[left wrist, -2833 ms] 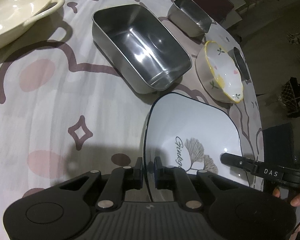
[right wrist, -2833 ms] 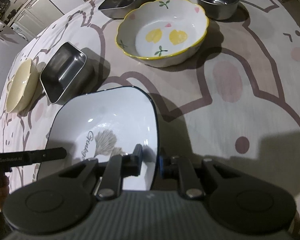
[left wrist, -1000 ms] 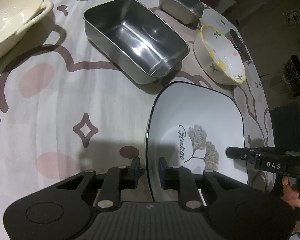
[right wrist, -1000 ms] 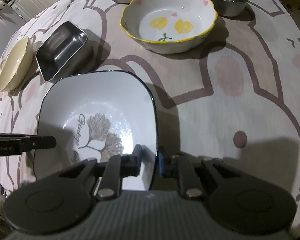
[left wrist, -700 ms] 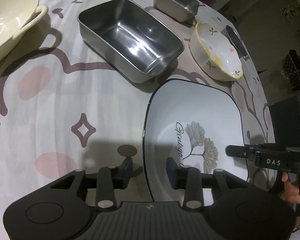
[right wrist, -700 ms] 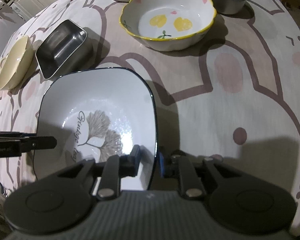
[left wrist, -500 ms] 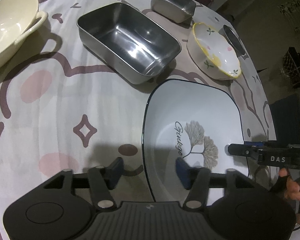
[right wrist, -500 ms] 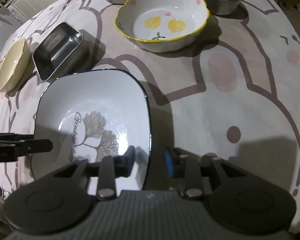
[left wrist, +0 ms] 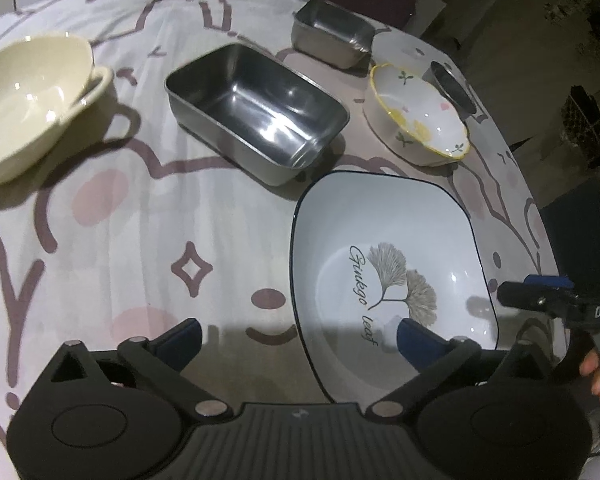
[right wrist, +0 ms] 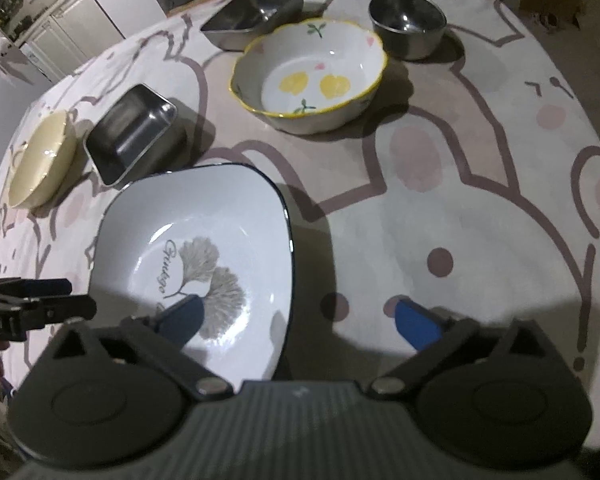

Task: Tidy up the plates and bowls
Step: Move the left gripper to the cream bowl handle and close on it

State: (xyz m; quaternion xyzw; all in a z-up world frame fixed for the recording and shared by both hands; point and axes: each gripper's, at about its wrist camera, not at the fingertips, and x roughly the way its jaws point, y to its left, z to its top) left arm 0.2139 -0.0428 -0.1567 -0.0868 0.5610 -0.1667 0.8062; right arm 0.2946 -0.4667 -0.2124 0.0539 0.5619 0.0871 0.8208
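The square white plate (left wrist: 392,264) with its dark rim and leaf print sits flat on the table (left wrist: 148,240), near the edge closest to both cameras, and nothing grips it. The left tool (left wrist: 298,340) is spread wide, one blue pad (left wrist: 180,338) over the cloth and the other above the plate's near side, the rim between them untouched. The right tool (right wrist: 298,320) is released too, jaws far apart and straddling the opposite rim, one pad (right wrist: 182,316) over the plate's inside and the other above the tablecloth. Just beyond the plate stands a large steel pan (left wrist: 256,106), with a cream handled bowl (left wrist: 24,100) well off to its left. On the other side is the scalloped bowl with yellow lemons (right wrist: 310,78), a small steel bowl (right wrist: 408,22) just behind it, and a smaller steel pan (left wrist: 332,38) farther back.
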